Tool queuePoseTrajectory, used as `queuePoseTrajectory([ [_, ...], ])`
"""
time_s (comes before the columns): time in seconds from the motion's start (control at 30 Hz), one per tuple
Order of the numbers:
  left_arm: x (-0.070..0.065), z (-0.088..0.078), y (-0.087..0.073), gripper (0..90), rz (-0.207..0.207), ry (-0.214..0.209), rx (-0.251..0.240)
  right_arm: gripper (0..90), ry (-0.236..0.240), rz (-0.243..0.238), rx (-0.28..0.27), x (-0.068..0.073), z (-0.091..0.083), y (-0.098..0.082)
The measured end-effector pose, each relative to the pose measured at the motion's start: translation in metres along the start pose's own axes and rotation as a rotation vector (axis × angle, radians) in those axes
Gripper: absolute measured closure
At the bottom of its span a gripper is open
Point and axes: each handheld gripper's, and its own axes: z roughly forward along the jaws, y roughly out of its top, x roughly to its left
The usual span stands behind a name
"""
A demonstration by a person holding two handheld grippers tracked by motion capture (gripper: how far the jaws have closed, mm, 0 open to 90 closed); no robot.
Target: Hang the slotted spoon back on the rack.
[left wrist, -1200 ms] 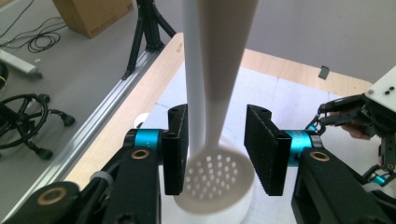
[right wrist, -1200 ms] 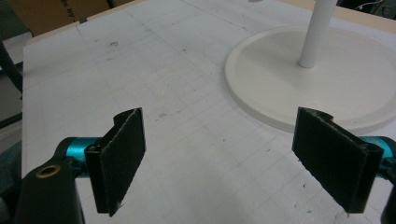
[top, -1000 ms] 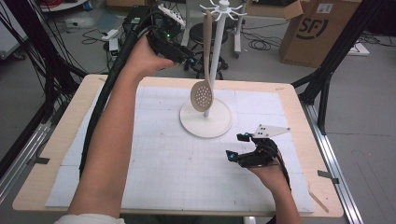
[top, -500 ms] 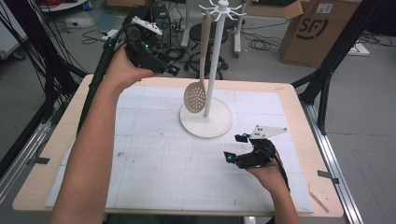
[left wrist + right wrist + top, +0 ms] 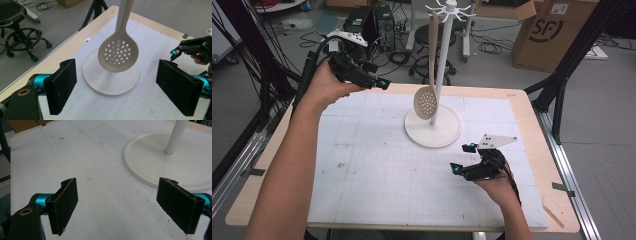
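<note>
Left gripper (image 5: 116,87) fingers apart — the skimmer (image 5: 118,53) hangs ahead between them on the stand (image 5: 433,125). Right gripper (image 5: 125,207) fingers apart over the desk (image 5: 82,157) — stand base ahead-right.

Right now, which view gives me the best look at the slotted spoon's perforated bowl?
The left gripper view: the slotted spoon hangs close and face-on, its holes easy to tell apart, above the stand's base. The high view shows it small and far beside the pole. The right gripper view offers just base and pole.
</note>
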Motion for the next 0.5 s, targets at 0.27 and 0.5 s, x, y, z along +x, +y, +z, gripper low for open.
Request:
queuePoseTrajectory([
  [0.27, -0.006, -0.007, -0.015, 12.7, 0.009, 0.024, -0.013, 16.6, -0.001, 0.003, 0.0, 0.001, 0.0, 0.0],
  [0.5, -0.013, -0.011, -0.03, 7.8, 0.022, 0.034, -0.012, 16.6, 0.006, -0.007, 0.007, 0.003, 0.003, 0.003],
])
